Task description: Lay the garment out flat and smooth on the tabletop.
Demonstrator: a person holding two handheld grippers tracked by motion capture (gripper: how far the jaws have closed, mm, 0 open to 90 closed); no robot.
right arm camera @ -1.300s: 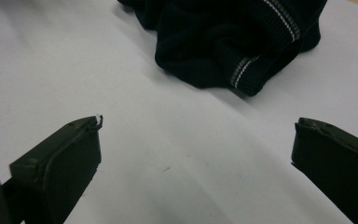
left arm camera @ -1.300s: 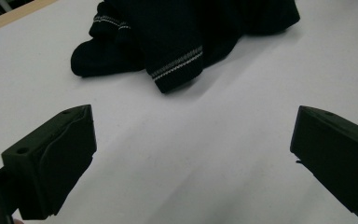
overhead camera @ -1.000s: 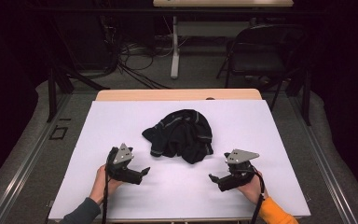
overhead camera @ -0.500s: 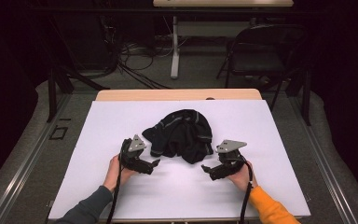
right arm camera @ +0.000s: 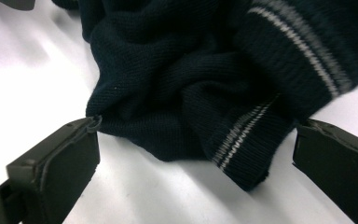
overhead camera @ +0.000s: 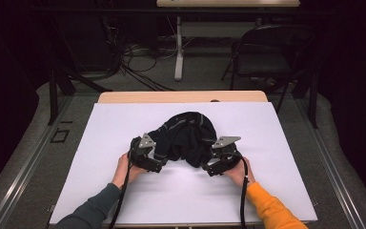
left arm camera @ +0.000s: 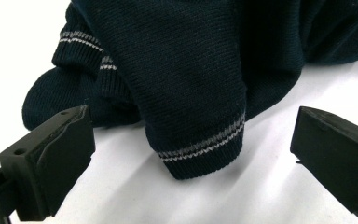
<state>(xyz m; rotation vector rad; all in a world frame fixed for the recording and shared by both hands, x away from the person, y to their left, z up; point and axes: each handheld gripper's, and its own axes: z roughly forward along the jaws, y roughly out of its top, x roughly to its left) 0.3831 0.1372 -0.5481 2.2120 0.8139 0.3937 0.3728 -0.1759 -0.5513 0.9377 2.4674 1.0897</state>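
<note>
A crumpled dark navy knit sweater [overhead camera: 187, 138] with grey stripes on its ribbed hems lies in a heap mid-table. My left gripper [overhead camera: 158, 164] sits at the heap's near left edge, open. In the left gripper view a striped cuff [left arm camera: 200, 149] lies on the white surface between the wide-apart jaws of the left gripper [left arm camera: 191, 154], touching neither. My right gripper [overhead camera: 208, 168] is at the heap's near right edge, also open. In the right gripper view the right gripper [right arm camera: 196, 156] brackets a bunched fold and striped hem [right arm camera: 242, 140], and the left jaw tip just meets the fabric edge.
The white sheet [overhead camera: 124, 129] covers the table, with a wooden strip [overhead camera: 181, 97] at the far edge. Beyond the table stand a black folding chair [overhead camera: 267, 52], a table leg and a tangle of floor cables [overhead camera: 133, 62]. Bare sheet lies on both sides of the heap.
Both grippers have moved forward and inward from the near edge, closing in on the sweater's left and right sides. The sweater itself has not shifted.
</note>
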